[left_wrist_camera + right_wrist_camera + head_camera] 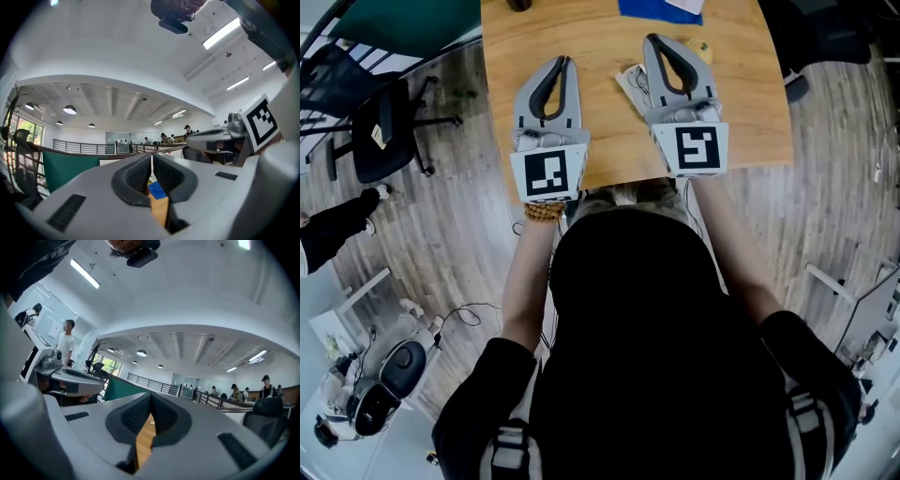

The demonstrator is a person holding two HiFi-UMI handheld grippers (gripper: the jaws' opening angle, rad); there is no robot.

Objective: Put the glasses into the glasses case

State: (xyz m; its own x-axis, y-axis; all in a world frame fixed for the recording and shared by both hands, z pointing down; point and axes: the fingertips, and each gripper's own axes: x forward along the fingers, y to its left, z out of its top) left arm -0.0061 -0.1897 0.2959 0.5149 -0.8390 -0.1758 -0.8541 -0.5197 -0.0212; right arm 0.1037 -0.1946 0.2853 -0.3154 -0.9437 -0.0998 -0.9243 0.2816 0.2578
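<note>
Over the worktop's [600,150] near edge, the left gripper [565,62] is held with its jaws closed together and nothing between them, well apart from anything on the wood. To its right, a small pale thing [629,81] with thin dark lines lies on the worktop just beside the right gripper [652,39], partly hidden under it, so I cannot tell whether it is the glasses. The right gripper's jaws are also closed and empty, and beyond its tips a blue thing [661,7] lies at the worktop's far edge.
</note>
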